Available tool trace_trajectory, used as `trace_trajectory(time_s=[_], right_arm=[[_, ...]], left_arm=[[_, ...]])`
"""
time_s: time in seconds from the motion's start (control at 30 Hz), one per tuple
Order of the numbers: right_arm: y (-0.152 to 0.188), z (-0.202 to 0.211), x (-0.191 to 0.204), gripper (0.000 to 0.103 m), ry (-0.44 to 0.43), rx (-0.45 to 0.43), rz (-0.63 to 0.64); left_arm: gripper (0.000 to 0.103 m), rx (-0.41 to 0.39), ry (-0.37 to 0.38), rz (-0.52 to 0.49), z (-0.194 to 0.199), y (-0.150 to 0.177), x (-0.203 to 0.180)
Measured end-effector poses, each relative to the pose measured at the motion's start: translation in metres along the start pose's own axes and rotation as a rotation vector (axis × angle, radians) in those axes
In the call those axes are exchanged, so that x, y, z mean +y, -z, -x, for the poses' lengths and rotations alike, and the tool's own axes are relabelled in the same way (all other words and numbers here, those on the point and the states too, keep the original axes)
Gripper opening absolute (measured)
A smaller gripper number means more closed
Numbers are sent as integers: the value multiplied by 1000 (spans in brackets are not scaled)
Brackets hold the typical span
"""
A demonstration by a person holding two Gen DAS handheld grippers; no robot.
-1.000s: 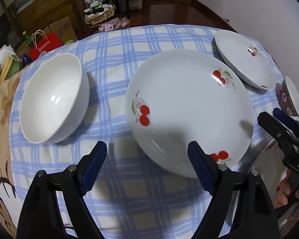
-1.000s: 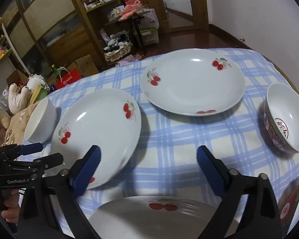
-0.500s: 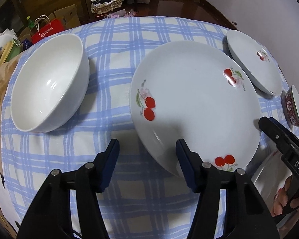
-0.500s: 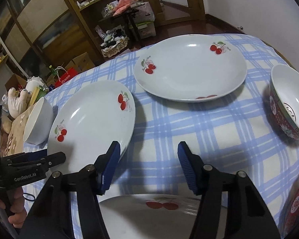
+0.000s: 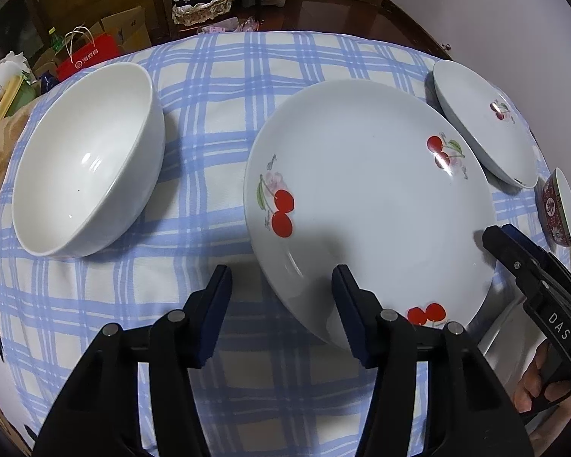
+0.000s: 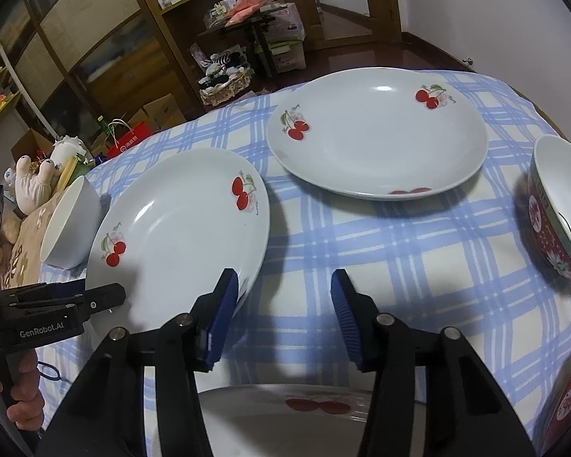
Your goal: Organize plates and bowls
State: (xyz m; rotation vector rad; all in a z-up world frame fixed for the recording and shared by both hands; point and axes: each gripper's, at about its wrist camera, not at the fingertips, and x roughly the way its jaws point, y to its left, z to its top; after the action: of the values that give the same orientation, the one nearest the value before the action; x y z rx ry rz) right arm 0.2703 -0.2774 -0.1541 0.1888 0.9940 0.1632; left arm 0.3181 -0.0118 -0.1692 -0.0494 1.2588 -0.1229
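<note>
Nearest the right wrist camera, a cherry-print plate (image 6: 285, 419) is lying under the right gripper (image 6: 283, 318), whose jaws have just been closing to about half width with only checked tablecloth (image 6: 418, 266) between the blue pads; nothing is gripped. The left gripper (image 5: 281, 314) is hovering over the cloth beside the near rim of a second cherry-print plate (image 5: 369, 198). Its jaws have also just been narrowing to a middling gap, and its right pad is showing in front of that plate's rim; contact there cannot be told, and nothing is held. Left of this plate, apart from it, a plain white bowl (image 5: 83, 167) is sitting on the cloth. Farther on, a third cherry-print plate (image 6: 377, 137) is resting toward the table's far edge, with a red patterned bowl (image 6: 559, 209) sitting to its right.
</note>
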Motion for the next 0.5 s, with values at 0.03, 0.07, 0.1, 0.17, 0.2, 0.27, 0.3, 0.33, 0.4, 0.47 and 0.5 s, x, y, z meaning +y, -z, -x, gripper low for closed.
trace_trajectory(time_s=[0.03,0.07,0.1,0.17,0.2,0.27,0.3,0.33,0.4,0.47,0.5], right_arm=[[0,0,0,53,2,-1,2],[0,0,0,53,3,-2,2],[0,-1,0,53,7,-4,6],[0,-2,1,53,14,-6,8],[0,-2,0,53,14,-7,6],[0,-3,1,53,15,-10,8],[0,-4,0,53,16,-11,8],[0,-3,1,53,16,-9,7],[0,-3,1,53,19,-11,11],[1,-4,2,53,28,-17,31],[2,-5,3,53,35,-19,44]], left_arm=[[54,0,1,1,0,0,0],[54,1,2,1,0,0,0],[54,1,4,3,0,0,0],[54,-3,3,11,0,0,1],[54,-9,-3,19,0,1,3],[54,-15,-1,37,0,1,6],[54,-14,6,42,0,0,8],[54,-14,9,44,0,0,8],[54,-16,9,38,0,0,8],[54,-27,-18,-11,3,2,3],[52,-33,-31,-30,4,3,-1]])
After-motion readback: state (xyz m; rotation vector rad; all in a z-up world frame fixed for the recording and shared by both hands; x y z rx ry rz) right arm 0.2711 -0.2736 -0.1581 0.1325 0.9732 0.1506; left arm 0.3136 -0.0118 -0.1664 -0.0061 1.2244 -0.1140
